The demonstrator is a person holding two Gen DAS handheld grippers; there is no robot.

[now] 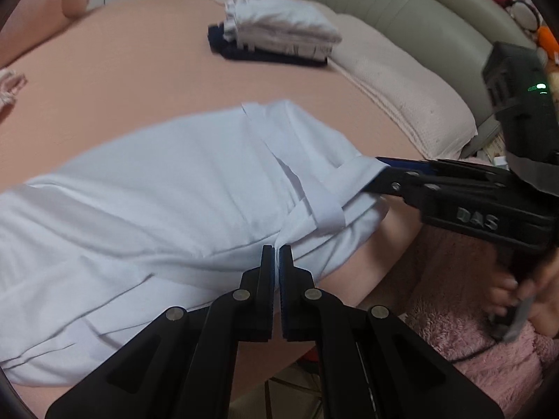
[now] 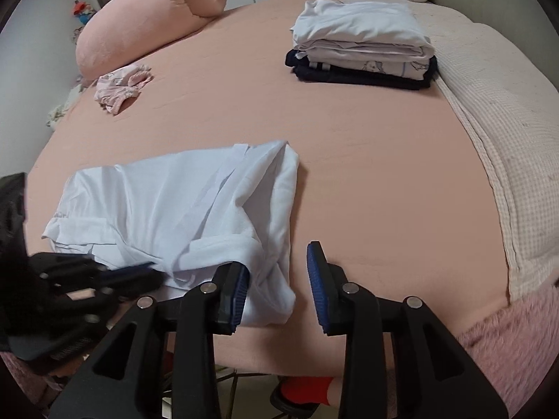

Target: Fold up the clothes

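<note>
A white garment (image 2: 181, 209) lies partly folded on the pink bed near its front edge; it also shows in the left wrist view (image 1: 157, 216). My left gripper (image 1: 276, 249) is shut on the garment's near edge; it shows blurred in the right wrist view (image 2: 139, 272). My right gripper (image 2: 279, 265) is open, its jaws standing around the garment's near right corner. In the left wrist view the right gripper (image 1: 380, 171) reaches in from the right at the garment's sleeve.
A stack of folded clothes (image 2: 363, 52), white on dark navy, sits at the back right of the bed. A small pink garment (image 2: 122, 85) lies crumpled at the left beside a long pink pillow (image 2: 146, 17). A checked blanket (image 2: 496, 139) covers the right side.
</note>
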